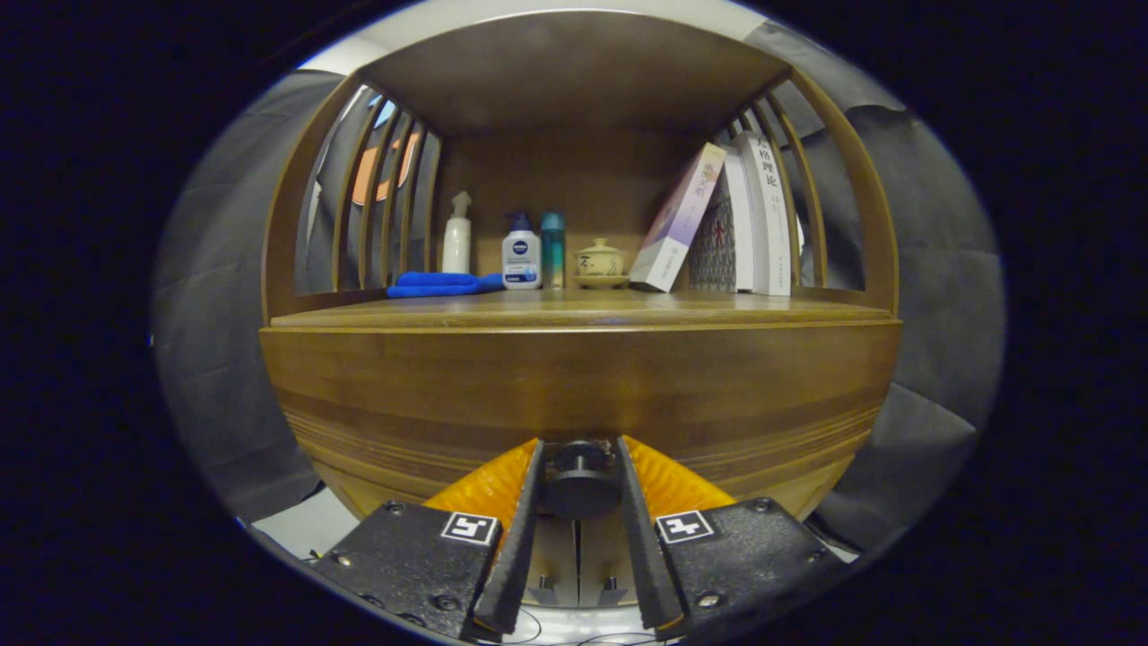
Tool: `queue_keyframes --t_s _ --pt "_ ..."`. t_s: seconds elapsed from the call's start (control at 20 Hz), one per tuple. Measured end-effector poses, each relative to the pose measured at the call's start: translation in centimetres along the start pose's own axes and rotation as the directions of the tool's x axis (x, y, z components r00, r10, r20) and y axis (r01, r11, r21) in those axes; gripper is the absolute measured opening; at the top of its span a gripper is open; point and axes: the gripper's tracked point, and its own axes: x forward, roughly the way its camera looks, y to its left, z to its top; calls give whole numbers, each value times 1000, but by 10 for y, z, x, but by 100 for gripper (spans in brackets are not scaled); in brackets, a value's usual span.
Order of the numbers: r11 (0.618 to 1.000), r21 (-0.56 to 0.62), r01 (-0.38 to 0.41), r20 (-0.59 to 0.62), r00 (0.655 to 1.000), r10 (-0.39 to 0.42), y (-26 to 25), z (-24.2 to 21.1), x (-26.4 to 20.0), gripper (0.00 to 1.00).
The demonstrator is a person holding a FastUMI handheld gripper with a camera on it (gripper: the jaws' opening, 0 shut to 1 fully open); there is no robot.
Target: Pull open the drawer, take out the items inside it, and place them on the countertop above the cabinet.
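A wooden cabinet fills the view, with its drawer front a wide brown panel right ahead of me. A round dark knob sticks out of the panel's lower middle. My gripper has one finger on each side of the knob, and both fingers press against it. The countertop lies just above the drawer front, a flat wooden shelf surface. The drawer looks closed; its inside is hidden.
At the back of the countertop stand a white spray bottle, a white-and-blue lotion bottle, a teal bottle and a small lidded cup. A blue cloth lies left; books lean right. Slatted sides enclose the shelf.
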Motion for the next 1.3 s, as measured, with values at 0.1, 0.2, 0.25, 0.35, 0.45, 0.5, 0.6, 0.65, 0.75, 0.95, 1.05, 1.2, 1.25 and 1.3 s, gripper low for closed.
queue_keyframes --t_s 0.1,0.2,0.25,0.35,0.45,0.5,0.6,0.65,0.75,0.95,1.05,1.2,1.25,1.3 --pt "1000 28 1 5 1000 -1 0 0 1 49" --pt "1000 19 0 7 1000 0 0 0 3 45" --pt "1000 11 -2 7 1000 1 -1 1 2 44" --pt "1000 9 -4 2 1000 4 -1 0 2 40" --pt "1000 9 0 -5 1000 0 -1 0 2 38" --pt "1000 11 3 -9 1000 -3 -2 0 2 37" --pt "1000 12 6 -13 1000 -6 -2 -1 0 36" --pt "1000 8 6 -11 1000 -6 -3 0 -2 36" --pt "1000 -1 -2 -3 1000 2 -4 -2 -8 36" --pt "1000 -13 -11 -3 1000 11 -6 -11 -42 36" --pt "1000 -6 -4 3 1000 4 -8 -14 -60 36" --pt "1000 -16 5 12 1000 -5 -9 -19 -84 36" --pt "1000 -10 3 12 1000 -2 -9 -21 -93 36" --pt "1000 -4 0 11 1000 0 -10 -25 -103 36"
